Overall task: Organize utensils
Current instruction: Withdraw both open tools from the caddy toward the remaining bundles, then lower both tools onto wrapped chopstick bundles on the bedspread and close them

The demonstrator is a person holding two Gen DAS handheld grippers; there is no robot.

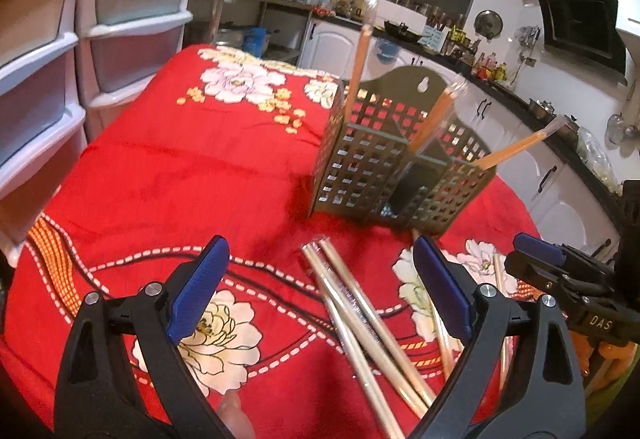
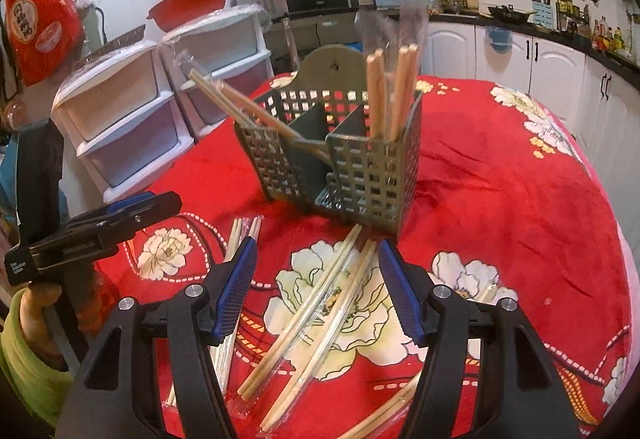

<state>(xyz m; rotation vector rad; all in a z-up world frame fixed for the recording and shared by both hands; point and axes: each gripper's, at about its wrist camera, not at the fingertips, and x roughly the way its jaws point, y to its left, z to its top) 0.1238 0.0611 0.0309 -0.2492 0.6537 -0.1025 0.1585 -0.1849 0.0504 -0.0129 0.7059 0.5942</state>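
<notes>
1. Kitchen counters and stacked plastic drawers (image 2: 120,119) are ringing a round table under a red floral tablecloth (image 2: 520,199), where the sorting is taking place.
2. Both claws are hanging wide apart and holding nothing: the right gripper (image 2: 316,279) is hovering over wrapped chopstick pairs (image 2: 320,319) lying loose on the cloth between its blue pads, and the left gripper (image 1: 320,279) is hovering over another loose bundle (image 1: 360,319) of them.
3. Just beyond the loose pairs, a grey perforated utensil holder (image 2: 360,175) is standing upright, its compartments split by dividers.
4. Several chopsticks are already sitting in it: some upright (image 2: 390,91) in the right-hand compartment as the right wrist view shows it, others leaning (image 2: 240,107) out toward the drawers.
5. Judging from this, a fresh pick is being lined up; loading looks partly done, with much still on the cloth.
6. Next, one claw likely needs lowering around a single wrapped pair, closing, then tipping it upright over a compartment; the slippery wrappers may be making the grip unsure.
</notes>
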